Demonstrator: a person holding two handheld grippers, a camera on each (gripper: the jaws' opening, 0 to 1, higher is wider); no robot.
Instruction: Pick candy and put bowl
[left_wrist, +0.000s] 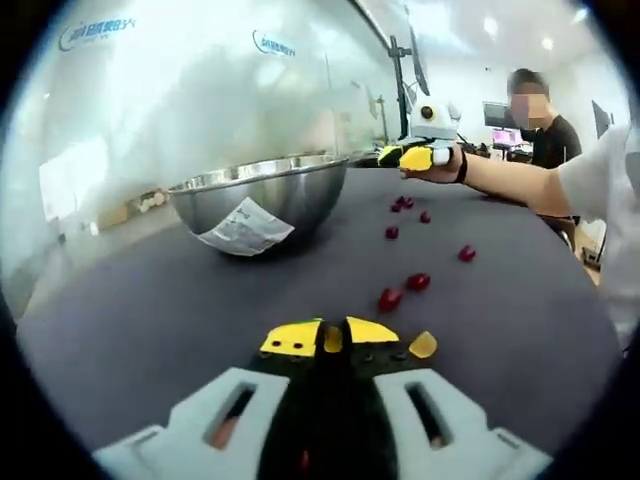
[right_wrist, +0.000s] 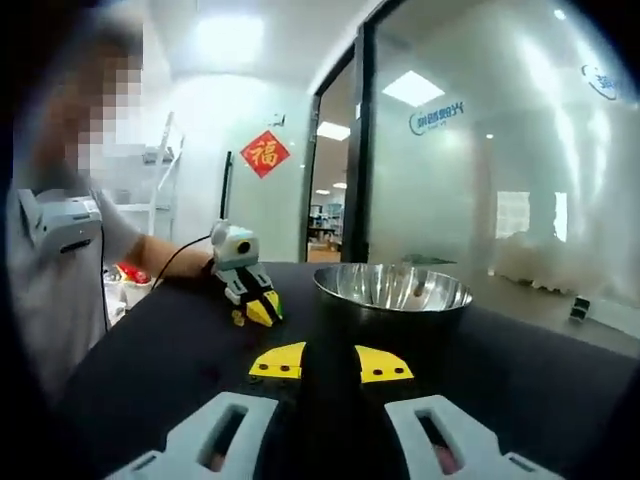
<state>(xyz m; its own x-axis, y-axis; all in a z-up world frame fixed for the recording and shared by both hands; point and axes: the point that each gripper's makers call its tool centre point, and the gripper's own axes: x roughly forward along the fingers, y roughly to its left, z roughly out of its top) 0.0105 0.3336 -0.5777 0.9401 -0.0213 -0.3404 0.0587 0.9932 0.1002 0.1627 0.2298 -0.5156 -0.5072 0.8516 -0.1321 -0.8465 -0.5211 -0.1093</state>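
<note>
A steel bowl (left_wrist: 262, 196) with a paper label stands on the dark table (left_wrist: 140, 320), left of centre in the left gripper view. My left gripper (left_wrist: 332, 336) rests low on the table, shut on a small yellow candy. A second yellow candy (left_wrist: 423, 345) lies just right of its tip. Several red candies (left_wrist: 390, 298) are scattered beyond it. My right gripper (left_wrist: 405, 157), held in a hand, hovers at the table's far side. In the right gripper view, that gripper (right_wrist: 331, 362) stands slightly open with nothing between its tips, facing the bowl (right_wrist: 392, 290). The left gripper (right_wrist: 262, 310) sits left of the bowl.
A glass wall (left_wrist: 200, 90) runs behind the bowl. The person's arm (left_wrist: 510, 180) reaches over the table's far right edge. A second person sits in the background by desks and monitors. Bare table surface lies left of and in front of the bowl.
</note>
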